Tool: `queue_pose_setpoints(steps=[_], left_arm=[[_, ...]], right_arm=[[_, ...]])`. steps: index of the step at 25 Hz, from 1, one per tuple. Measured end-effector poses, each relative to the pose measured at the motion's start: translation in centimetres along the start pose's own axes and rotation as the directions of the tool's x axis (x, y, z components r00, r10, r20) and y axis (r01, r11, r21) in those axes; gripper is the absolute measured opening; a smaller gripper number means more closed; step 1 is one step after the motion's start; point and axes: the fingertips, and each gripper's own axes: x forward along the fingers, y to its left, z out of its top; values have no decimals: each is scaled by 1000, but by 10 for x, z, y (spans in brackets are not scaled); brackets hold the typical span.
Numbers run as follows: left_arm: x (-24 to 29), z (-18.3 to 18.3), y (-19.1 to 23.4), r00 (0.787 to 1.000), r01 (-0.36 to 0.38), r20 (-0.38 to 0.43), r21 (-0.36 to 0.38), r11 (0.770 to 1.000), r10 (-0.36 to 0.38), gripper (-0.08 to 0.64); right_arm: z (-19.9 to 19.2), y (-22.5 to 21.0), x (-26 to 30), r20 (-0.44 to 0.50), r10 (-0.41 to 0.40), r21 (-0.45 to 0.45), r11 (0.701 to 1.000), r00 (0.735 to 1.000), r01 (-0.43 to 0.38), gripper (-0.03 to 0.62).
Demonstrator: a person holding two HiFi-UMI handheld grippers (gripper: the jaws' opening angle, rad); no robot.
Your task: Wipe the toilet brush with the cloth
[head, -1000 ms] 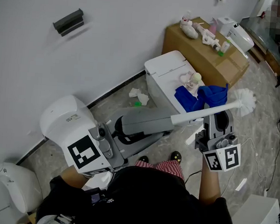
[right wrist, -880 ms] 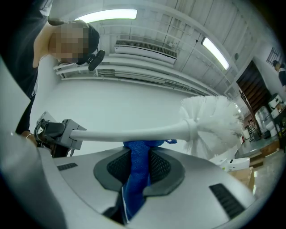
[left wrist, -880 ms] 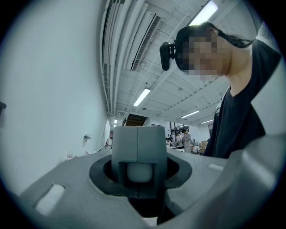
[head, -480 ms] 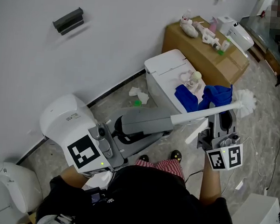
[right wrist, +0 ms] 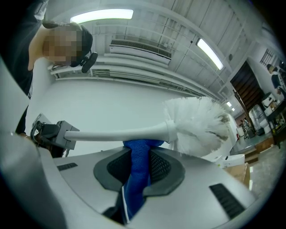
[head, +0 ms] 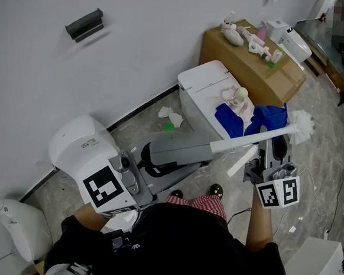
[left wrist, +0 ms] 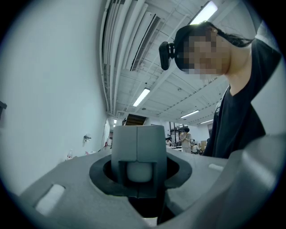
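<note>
Tightly, right gripper (right wrist: 139, 153) clamps cloth (right wrist: 136, 179), apparently touching toilet brush (right wrist: 134, 133).

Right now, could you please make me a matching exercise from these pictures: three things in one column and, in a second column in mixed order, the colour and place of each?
Things
1. toilet brush
2. cloth
3. cardboard box

Colour and place
A. brown, beside the wall, with small items on top
B. white, its handle end clamped in the left gripper
C. blue, pinched in the right gripper, just under the brush handle

Pairs: 1-B, 2-C, 3-A
</note>
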Motion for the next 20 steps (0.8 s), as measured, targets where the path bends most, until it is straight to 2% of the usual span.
queue_pose_setpoints(steps=[9,15,20], left_arm=[[-1,2,2,999,-32,8,10,999,32,164],[-13,7,10,996,-86,31,22,996,86,164],[-9,7,24,992,-120,32,12,993,120,164]], right_arm=[[-15,10,2,-40,21,72,997,999,-18,71],[-38,33,0,-135,75,80,995,988,-64,71],[-33,41,4,-124,110,92,991,986,-99,71]])
